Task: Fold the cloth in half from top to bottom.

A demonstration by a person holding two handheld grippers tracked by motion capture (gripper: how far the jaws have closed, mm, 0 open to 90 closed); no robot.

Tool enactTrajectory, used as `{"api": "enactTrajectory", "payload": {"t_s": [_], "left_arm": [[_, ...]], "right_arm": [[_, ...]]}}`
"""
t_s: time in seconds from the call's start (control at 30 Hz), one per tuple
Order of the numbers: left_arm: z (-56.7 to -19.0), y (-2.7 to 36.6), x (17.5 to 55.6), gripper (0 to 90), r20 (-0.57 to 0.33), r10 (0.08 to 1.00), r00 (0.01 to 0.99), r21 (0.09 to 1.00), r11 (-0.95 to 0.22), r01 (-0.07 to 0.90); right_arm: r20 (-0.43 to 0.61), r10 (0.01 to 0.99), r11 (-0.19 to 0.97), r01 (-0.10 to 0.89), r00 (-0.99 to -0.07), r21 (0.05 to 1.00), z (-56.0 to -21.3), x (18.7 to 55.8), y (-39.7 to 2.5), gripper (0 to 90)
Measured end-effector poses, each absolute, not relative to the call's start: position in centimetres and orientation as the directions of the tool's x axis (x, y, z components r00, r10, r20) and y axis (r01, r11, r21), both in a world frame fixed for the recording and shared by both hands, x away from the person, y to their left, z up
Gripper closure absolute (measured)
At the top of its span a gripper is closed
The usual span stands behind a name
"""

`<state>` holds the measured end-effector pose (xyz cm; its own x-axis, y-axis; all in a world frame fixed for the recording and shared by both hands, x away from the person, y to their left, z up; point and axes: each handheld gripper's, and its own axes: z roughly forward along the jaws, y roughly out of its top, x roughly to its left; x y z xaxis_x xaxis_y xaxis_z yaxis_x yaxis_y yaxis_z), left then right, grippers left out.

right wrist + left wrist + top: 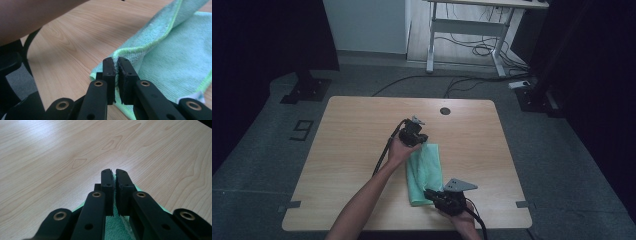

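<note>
Light wood bench (352, 150), centre frame, grey floor (257, 150). Left tool (113, 173) and right tool (116, 61) both pinch the green microfibre cloth (426, 167).

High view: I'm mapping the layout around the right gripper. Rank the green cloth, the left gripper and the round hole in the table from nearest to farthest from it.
From the right gripper:
1. Green cloth: its near corner sits at the jaws.
2. Left gripper: at the cloth's far end, mid-table.
3. Round hole: near the table's far edge.
</note>
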<state>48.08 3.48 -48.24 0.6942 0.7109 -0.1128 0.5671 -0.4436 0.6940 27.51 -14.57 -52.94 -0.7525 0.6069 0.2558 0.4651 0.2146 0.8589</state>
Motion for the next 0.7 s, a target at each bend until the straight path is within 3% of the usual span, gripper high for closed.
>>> {"api": "enactTrajectory", "payload": {"t_s": [0.37,0.7], "left_arm": [[-49.4,0.4,48.7,85.2,-0.120,0.682,0.721,0.682,-0.471,0.560],[-50.8,0.2,49.6,84.0,-0.118,0.700,0.704,0.652,-0.480,0.587]], "right_arm": [[0.267,0.626,0.213,0.491,-0.732,0.845,-53.7,27.5,-15.7,84.1],[0.275,0.653,0.210,0.518,-0.706,0.829,-54.3,27.9,-16.4,84.1]]}}
